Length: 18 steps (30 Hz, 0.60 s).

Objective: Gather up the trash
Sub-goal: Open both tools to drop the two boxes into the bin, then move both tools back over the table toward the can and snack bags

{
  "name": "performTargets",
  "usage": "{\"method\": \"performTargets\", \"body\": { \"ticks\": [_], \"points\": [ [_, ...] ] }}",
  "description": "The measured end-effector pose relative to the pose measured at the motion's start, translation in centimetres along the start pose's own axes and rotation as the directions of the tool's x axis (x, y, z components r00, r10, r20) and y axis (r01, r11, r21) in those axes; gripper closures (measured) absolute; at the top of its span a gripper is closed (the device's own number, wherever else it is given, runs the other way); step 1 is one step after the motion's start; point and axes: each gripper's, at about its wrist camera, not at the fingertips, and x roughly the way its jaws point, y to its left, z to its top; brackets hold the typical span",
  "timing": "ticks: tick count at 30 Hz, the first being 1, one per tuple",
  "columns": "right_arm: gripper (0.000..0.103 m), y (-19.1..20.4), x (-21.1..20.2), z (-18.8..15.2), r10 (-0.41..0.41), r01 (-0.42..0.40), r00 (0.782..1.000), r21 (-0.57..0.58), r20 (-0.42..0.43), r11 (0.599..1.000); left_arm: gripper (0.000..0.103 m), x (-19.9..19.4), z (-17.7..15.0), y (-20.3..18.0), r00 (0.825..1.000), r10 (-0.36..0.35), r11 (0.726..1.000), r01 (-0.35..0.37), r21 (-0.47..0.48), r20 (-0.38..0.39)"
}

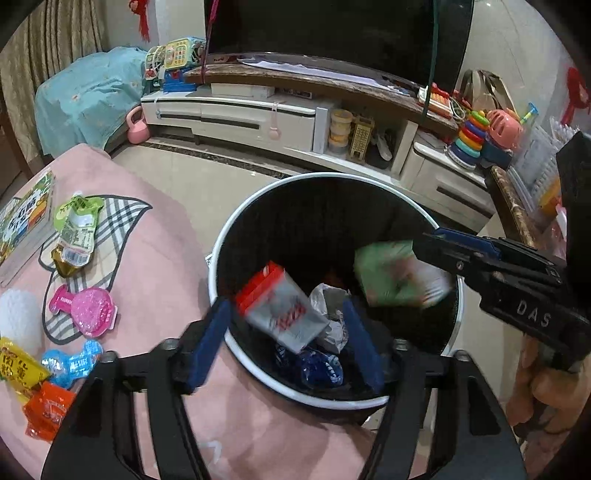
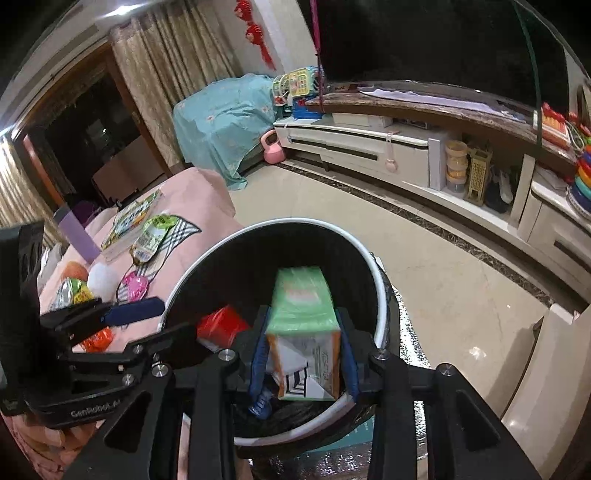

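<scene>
The right gripper's (image 1: pixel 436 243) black body reads "DAS" in raised letters, and the left gripper's (image 2: pixel 147 306) body shows "GenRobot" with a blurred ending; the yellow packet (image 1: pixel 18 363) by the left gripper carries Chinese characters I cannot read. Both grippers tilt down over a black bin (image 1: pixel 236 236) with a white rim. The left gripper (image 1: pixel 291 328) stands wide, its blue pads apart, and a grey box with a red cap (image 1: pixel 280 314) hangs blurred between them, touching neither pad, above crumpled paper (image 1: pixel 330 310) and a blue wrapper (image 1: pixel 321 367) lying in the bin. The right gripper (image 2: pixel 303 354) stands narrow around a green and orange carton (image 2: pixel 304 328); its blue pads sit against the carton's sides, though whether they press it I cannot tell. A bare hand (image 1: pixel 554 391) holds the right gripper's handle at the edge of the left view. Left of the left gripper, a pink cloth (image 1: pixel 155 258) covers the table and bears a green pouch (image 1: pixel 75 232), a pink blister pack (image 1: pixel 86 308), a blue one (image 1: pixel 70 360), an orange packet (image 1: pixel 46 410), a white ball (image 1: pixel 20 317) and a book (image 1: pixel 26 218). Beyond the bin lie a pale tiled floor (image 2: pixel 443 266), a white TV stand (image 1: pixel 240 118) under a dark screen (image 1: pixel 332 29), a pink kettlebell (image 1: pixel 137 127), toys and curtains (image 2: pixel 166 74).
</scene>
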Motion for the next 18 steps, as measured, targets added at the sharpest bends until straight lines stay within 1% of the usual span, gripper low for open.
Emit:
{"method": "performTargets", "body": {
  "ticks": [4,6,8,10,12,13,15,16,18],
  "points": [
    [0.064,0.0,-0.8,-0.1,0.011,-0.012,1.000,0.013,0.022,1.000,0.030,-1.2,-1.1,1.2,1.000,-0.009,0.999,0.010,-0.040,0.023],
    [0.061,0.3,-1.3,-0.3,0.028,-0.029,0.999,0.017,0.036,0.999,0.028,-2.0,-1.9,2.0,0.999,-0.024,0.997,0.027,-0.074,0.040],
    [0.055,0.7,-1.6,-0.5,0.041,-0.042,0.998,0.015,0.052,0.999,0.026,-2.6,-2.8,2.6,0.998,-0.028,0.995,0.033,-0.091,0.051],
    [0.049,1.3,-2.0,-0.8,0.060,-0.060,0.996,0.008,0.062,0.998,0.026,-3.6,-4.1,3.2,0.998,-0.011,0.994,0.018,-0.106,0.067],
    [0.035,2.2,-2.4,-1.4,0.082,-0.083,0.994,0.009,0.072,0.997,0.023,-4.6,-5.3,3.9,0.997,0.000,0.992,0.009,-0.124,0.079],
    [0.032,2.5,-2.6,-1.6,0.089,-0.090,0.993,0.008,0.077,0.996,0.023,-4.9,-5.8,4.2,0.996,0.005,0.991,0.006,-0.133,0.084],
    [0.024,3.3,-3.0,-2.0,0.103,-0.104,0.991,0.009,0.089,0.995,0.022,-6.0,-7.4,5.3,0.995,0.020,0.987,-0.005,-0.158,0.094],
    [0.022,3.8,-3.3,-2.3,0.114,-0.116,0.989,0.012,0.098,0.993,0.022,-6.5,-8.0,5.9,0.995,0.034,0.985,-0.017,-0.171,0.098],
    [0.014,4.8,-3.9,-3.0,0.141,-0.144,0.983,0.018,0.115,0.989,0.022,-7.3,-9.2,6.9,0.993,0.056,0.979,-0.034,-0.199,0.103]
  ]
}}
